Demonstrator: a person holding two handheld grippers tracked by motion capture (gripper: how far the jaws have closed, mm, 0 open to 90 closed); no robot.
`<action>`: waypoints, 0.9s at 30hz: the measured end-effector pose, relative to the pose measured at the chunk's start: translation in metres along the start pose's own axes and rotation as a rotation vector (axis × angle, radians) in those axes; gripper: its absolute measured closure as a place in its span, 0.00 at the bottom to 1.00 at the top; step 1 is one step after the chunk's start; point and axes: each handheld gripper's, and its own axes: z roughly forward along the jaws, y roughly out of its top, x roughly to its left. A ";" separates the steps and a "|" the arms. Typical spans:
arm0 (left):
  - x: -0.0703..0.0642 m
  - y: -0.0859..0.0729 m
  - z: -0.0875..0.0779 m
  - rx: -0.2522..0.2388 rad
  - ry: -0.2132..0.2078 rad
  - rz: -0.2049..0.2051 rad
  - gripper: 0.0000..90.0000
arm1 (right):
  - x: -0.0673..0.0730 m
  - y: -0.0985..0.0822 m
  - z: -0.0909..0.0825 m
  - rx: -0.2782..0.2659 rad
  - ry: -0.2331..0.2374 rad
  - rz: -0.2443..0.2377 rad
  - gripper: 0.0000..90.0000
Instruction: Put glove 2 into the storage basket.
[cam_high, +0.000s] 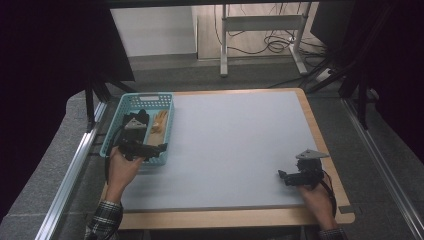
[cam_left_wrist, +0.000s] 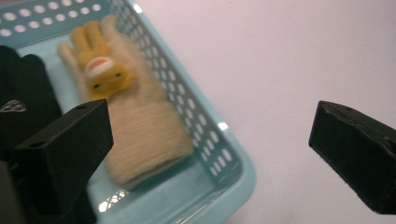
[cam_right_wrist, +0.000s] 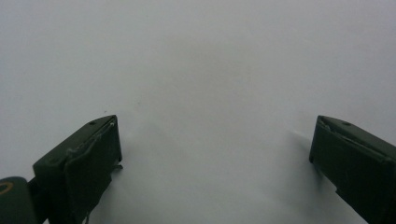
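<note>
A teal perforated basket (cam_high: 162, 99) stands at the table's left edge. In it lies a beige knitted glove (cam_high: 160, 121) with a yellow animal face (cam_left_wrist: 100, 74) on it, next to a black fabric item (cam_high: 142, 115). My left gripper (cam_high: 160, 148) hovers over the basket's near right corner, open; in the left gripper view the glove (cam_left_wrist: 140, 126) lies just beyond its left jaw, and nothing is held. My right gripper (cam_high: 282, 175) rests low over the pale mat (cam_high: 235, 140) at the front right, open and empty (cam_right_wrist: 215, 135).
The pale mat covers most of the wooden table (cam_high: 320, 130). Metal rails (cam_high: 75, 165) run along both sides. A desk frame with cables (cam_high: 260, 30) stands on the floor beyond the table's far edge.
</note>
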 end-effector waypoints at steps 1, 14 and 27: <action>0.000 0.000 0.000 0.000 0.000 0.000 0.00 | 0.000 0.000 0.000 0.000 0.000 0.000 0.02; -0.037 0.006 0.017 -0.006 -0.070 0.062 0.00 | 0.000 0.000 0.000 0.000 0.000 0.000 0.02; -0.067 0.008 0.034 -0.017 -0.138 0.106 0.00 | 0.000 0.000 0.000 0.001 0.000 0.000 0.02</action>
